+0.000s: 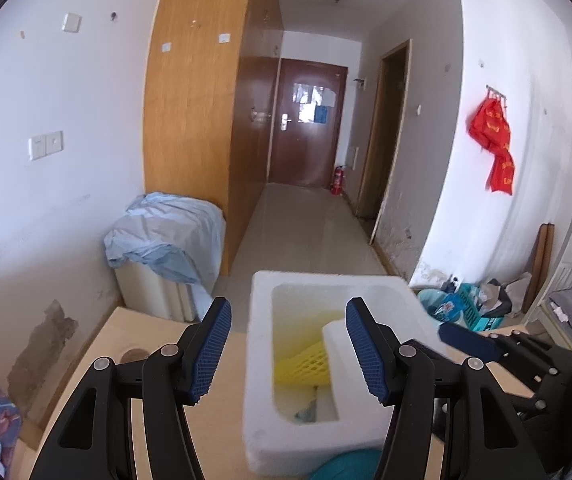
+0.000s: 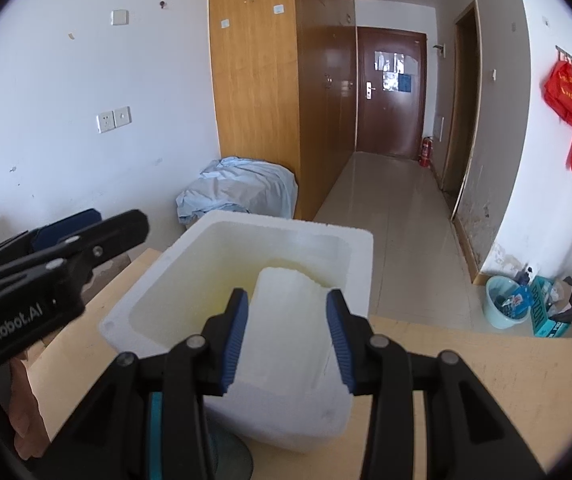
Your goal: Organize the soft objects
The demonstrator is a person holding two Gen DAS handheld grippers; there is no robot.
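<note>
**white foam piece held over the foam box**

the right tongs (image 2: 288,336) are closed partway on a white foam piece (image 2: 286,320), one blue pad on each flank, the piece poised over the open white foam box (image 2: 158,300) on the pale wooden table (image 2: 486,380). the left tongs (image 1: 288,350) stand about half open and hold nothing — only the box shows between the pads. inside the box lies a yellow mesh item (image 1: 302,364). the foam piece looks very light, springy and easily dented, so a gentle grip across its middle seems best; too hard a squeeze would likely crease it. legible writing: "genrobot.ai" on the left tool's body (image 2: 6,330). the red banners (image 2: 570,116) on the wall carry gold characters — too small to read.
</note>
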